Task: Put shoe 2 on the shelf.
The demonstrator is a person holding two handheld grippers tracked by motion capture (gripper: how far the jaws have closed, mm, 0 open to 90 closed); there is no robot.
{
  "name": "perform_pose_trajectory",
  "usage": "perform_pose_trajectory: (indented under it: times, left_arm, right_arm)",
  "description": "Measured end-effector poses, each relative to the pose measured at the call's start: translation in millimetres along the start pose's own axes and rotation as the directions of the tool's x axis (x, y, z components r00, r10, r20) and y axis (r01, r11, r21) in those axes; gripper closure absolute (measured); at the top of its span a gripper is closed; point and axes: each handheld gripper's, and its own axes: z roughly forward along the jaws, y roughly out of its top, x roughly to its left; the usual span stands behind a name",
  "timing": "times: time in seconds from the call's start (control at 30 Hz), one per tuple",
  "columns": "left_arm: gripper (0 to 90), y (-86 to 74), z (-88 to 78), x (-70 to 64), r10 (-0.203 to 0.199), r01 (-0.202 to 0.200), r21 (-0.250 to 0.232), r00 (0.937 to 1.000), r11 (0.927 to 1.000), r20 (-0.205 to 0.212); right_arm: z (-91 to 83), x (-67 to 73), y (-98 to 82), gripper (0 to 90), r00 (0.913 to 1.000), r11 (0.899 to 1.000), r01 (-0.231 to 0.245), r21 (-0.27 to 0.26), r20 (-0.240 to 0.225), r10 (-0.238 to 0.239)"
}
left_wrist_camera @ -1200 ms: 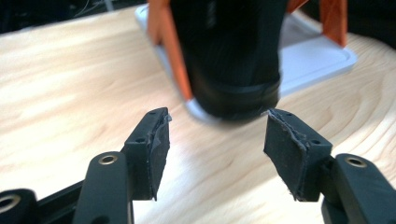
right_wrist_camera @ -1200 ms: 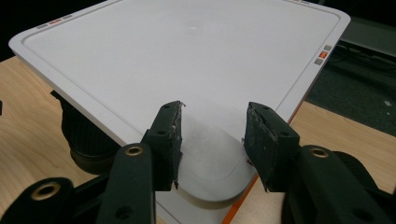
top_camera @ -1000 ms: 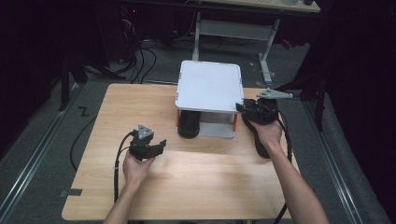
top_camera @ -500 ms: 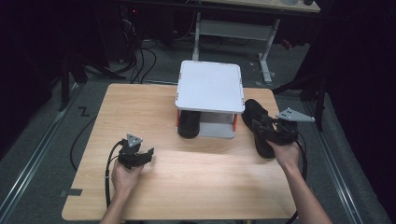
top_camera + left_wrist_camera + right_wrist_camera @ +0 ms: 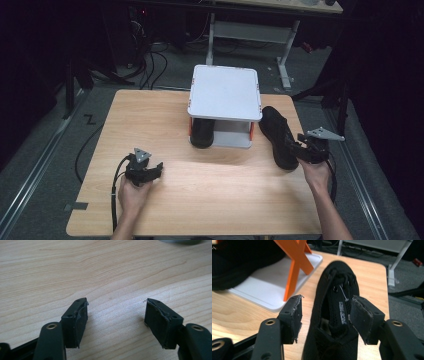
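A black shoe (image 5: pixel 277 132) lies on the wooden table (image 5: pixel 225 195) just right of the white rack (image 5: pixel 225 92), toe pointing away. My right gripper (image 5: pixel 299 148) sits at its heel end. In the right gripper view its jaws have just been opening; the right gripper (image 5: pixel 327 300) straddles the shoe (image 5: pixel 337 312) with a gap at the left pad. A second black shoe (image 5: pixel 201 134) stands under the rack. My left gripper (image 5: pixel 156 170) hovers low over bare wood at the front left. The left gripper (image 5: pixel 116 301) has also just been opening, with nothing between its jaws.
The rack has a white base tray (image 5: pixel 262 287) and orange supports (image 5: pixel 294 262). The table's right edge runs close beside the shoe. Cables and a metal frame (image 5: pixel 250 32) lie on the floor beyond the table.
The right hand carried the shoe from the rack's right side out to the right and down onto the table, and its jaws widened. The left hand drew back toward the front edge and sank.
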Motion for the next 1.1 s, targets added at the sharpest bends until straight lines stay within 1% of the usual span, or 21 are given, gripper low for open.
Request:
perform_pose_trajectory:
  times: [0.03,0.2,0.23,0.33,0.4,0.43,0.47,0.57,0.6,0.63,0.67,0.7,0.73,0.77,0.93,1.1]
  left_arm:
    - [34.8,-0.1,0.0,0.0,0.000,0.000,0.000,1.0000,1.0000,0.000]
    - [34.5,-0.1,-0.1,0.0,0.000,0.000,0.001,1.0000,1.0000,0.001]
    - [34.5,-0.1,-0.1,0.0,0.000,0.000,0.001,1.0000,1.0000,0.001]
    - [34.5,-0.1,-0.1,0.0,0.000,0.000,0.001,1.0000,1.0000,0.000]
    - [34.5,-0.1,-0.1,0.0,0.000,0.000,0.001,1.0000,1.0000,0.000]
    - [34.5,-0.1,-0.1,0.0,0.000,0.000,0.001,1.0000,1.0000,0.000]
    - [34.4,-0.1,-0.1,0.0,0.000,0.000,0.001,1.0000,1.0000,0.000]
    - [34.5,-0.1,-0.1,-0.1,0.000,0.000,0.000,1.0000,1.0000,0.000]
    - [34.4,-0.2,-0.1,-0.1,0.001,-0.001,0.000,1.0000,1.0000,0.000]
    - [34.4,-0.1,-0.1,0.0,0.000,0.000,0.001,1.0000,1.0000,0.000]
    - [34.4,-0.2,-0.1,-0.1,0.001,-0.001,0.000,1.0000,1.0000,-0.001]
    - [34.4,-0.2,-0.1,-0.1,0.000,0.000,0.000,1.0000,1.0000,-0.001]
    - [34.4,-0.2,-0.1,-0.1,0.000,0.000,0.000,1.0000,1.0000,-0.001]
    - [34.5,-0.2,0.0,-0.1,0.000,0.000,0.000,1.0000,1.0000,-0.001]
    - [34.4,-0.2,0.0,-0.2,-0.001,0.001,0.000,1.0000,1.0000,-0.002]
    - [34.4,-0.1,0.0,-0.1,-0.001,0.001,-0.001,1.0000,1.0000,-0.003]
  right_arm:
    - [2.9,-0.5,-1.5,41.9,1.0000,1.000,0.005,0.009,0.005,-0.005]
    - [17.9,-3.9,-5.6,40.7,0.9999,0.999,-0.007,0.043,0.014,0.007]
    - [20.6,-4.4,-6.1,40.8,0.9999,0.999,-0.004,0.048,0.014,0.003]
    - [33.3,-4.3,-9.5,41.2,0.9999,0.996,0.004,0.092,0.011,-0.005]
    - [43.1,-4.4,-13.2,40.0,0.9999,0.991,0.010,0.136,0.004,-0.011]
    - [46.7,-4.0,-14.7,40.9,0.9999,0.990,0.014,0.141,0.007,-0.015]
    - [48.1,-2.8,-15.2,42.4,0.9998,0.991,0.015,0.134,0.012,-0.016]
    - [51.3,-0.1,-16.0,51.4,0.9989,0.990,0.039,0.132,0.021,-0.042]
    - [51.2,-1.0,-16.0,66.0,0.9990,0.990,0.043,0.132,0.002,-0.044]
    - [51.7,-1.1,-16.1,68.7,0.9986,0.990,0.043,0.131,-0.038,-0.038]
    - [51.9,0.8,-16.0,71.7,0.9977,0.989,0.065,0.133,-0.028,-0.062]
    - [52.3,2.0,-15.7,77.3,0.9967,0.987,0.080,0.136,-0.025,-0.078]
    - [52.7,0.8,-15.5,84.0,0.9951,0.987,0.086,0.139,-0.060,-0.078]
    - [53.3,0.8,-15.6,84.9,0.9946,0.988,0.078,0.136,-0.079,-0.068]
    - [54.8,0.5,-14.0,85.9,0.9929,0.987,0.079,0.141,-0.099,-0.065]
    - [53.9,4.9,-13.2,86.3,0.9910,0.985,0.116,0.132,-0.083,-0.105]
